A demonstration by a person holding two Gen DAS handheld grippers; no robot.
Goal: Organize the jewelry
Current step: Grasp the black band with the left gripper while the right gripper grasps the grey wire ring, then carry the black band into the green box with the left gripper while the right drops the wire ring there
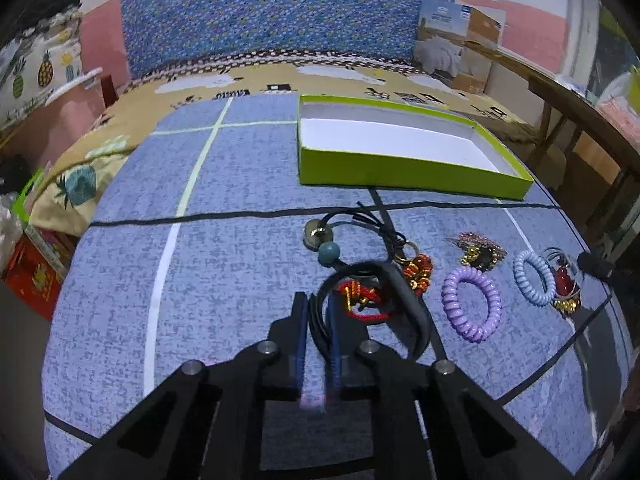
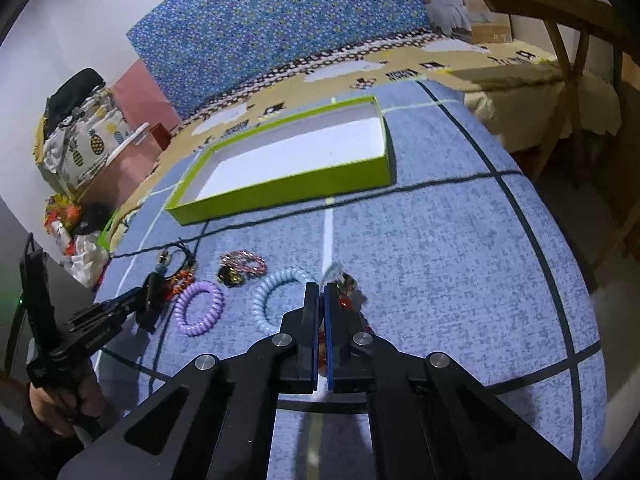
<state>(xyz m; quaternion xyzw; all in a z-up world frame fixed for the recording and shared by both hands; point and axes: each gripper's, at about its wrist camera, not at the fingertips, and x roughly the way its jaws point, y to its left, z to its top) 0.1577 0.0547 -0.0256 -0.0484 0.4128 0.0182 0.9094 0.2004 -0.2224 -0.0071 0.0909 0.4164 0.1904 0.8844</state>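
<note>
My left gripper (image 1: 318, 308) is shut on a black band (image 1: 412, 304) that loops over a red and gold bracelet (image 1: 362, 300). It also shows in the right wrist view (image 2: 152, 280). My right gripper (image 2: 321, 290) is shut on a red and silver trinket (image 2: 346, 292), seen in the left wrist view (image 1: 564, 284) beside a pale blue coil tie (image 1: 534, 278). A purple coil tie (image 1: 472, 304), a pink and gold piece (image 1: 478, 248), an orange bead charm (image 1: 418, 274) and a black cord with a teal bead (image 1: 329, 253) lie between. The green box (image 1: 400, 168) stands open behind.
The blue mat (image 1: 240, 264) carries white and black lines. A wooden table (image 2: 560, 20) stands at the right. Cardboard boxes (image 1: 460, 44) sit at the back right. Bags and clutter (image 2: 80, 140) lie at the left beyond the mat.
</note>
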